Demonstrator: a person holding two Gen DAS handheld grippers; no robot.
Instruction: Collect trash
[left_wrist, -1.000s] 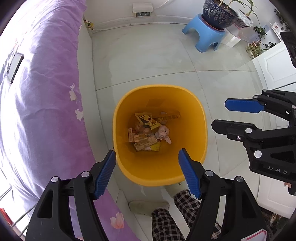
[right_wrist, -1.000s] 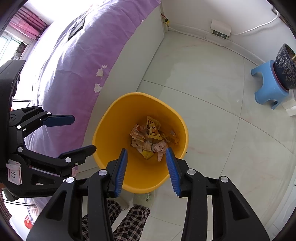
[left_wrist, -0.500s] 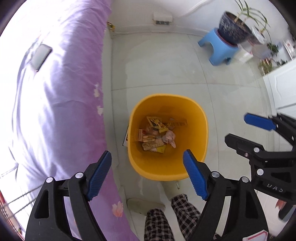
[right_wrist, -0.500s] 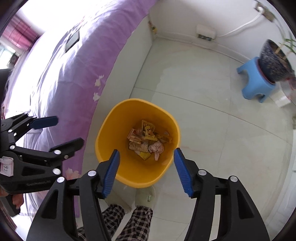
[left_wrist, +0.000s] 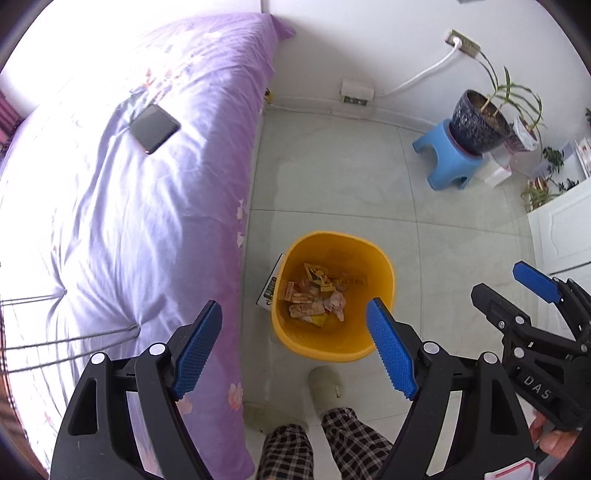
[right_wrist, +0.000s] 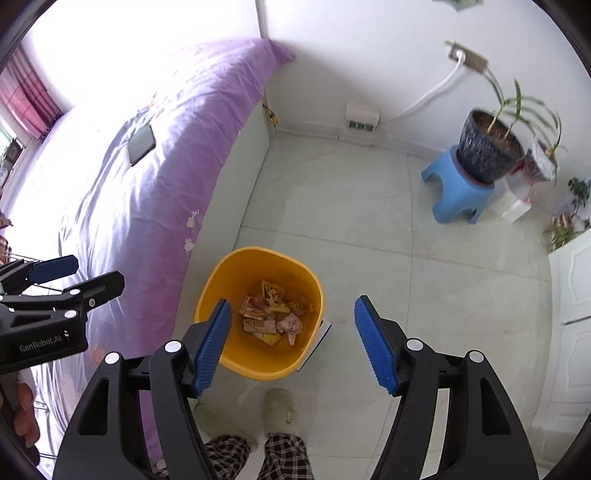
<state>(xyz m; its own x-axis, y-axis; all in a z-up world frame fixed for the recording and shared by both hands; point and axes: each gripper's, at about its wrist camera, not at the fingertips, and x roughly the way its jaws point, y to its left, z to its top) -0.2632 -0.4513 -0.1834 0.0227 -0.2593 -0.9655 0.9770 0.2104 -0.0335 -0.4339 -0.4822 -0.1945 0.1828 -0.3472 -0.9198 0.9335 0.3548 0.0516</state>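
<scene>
Trash (left_wrist: 316, 297): crumpled wrappers and paper scraps, orange, yellow and pink, piled at the bottom of the yellow bin (left_wrist: 384, 275); centre of both views, a little below the middle.
Bin: open-topped, rounded-square rim, upright on the pale tiled floor (left_wrist: 332, 184), close beside the bed (left_wrist: 129, 203); a flat printed card or box (left_wrist: 271, 286) lies on the floor against its side.
Left gripper (left_wrist: 293, 350): lower frame of the left view, pointing steeply down above the bin; blue pads (left_wrist: 389, 354) spread wide, nothing between them.
Right gripper (right_wrist: 291, 343): lower frame of the right view, also aimed steeply down over the bin; jaws opening, empty.
Person: plaid trouser legs (left_wrist: 314, 450) and pale slippers (left_wrist: 327, 387) at the bottom edge, just short of the bin.
Bed: purple floral cover, left half of the frame; a dark phone (left_wrist: 155, 127) lies on it, upper left.
Far side: blue stool (left_wrist: 448, 160) carrying a dark potted plant (left_wrist: 480, 122), upper right, well apart from the bin.
</scene>
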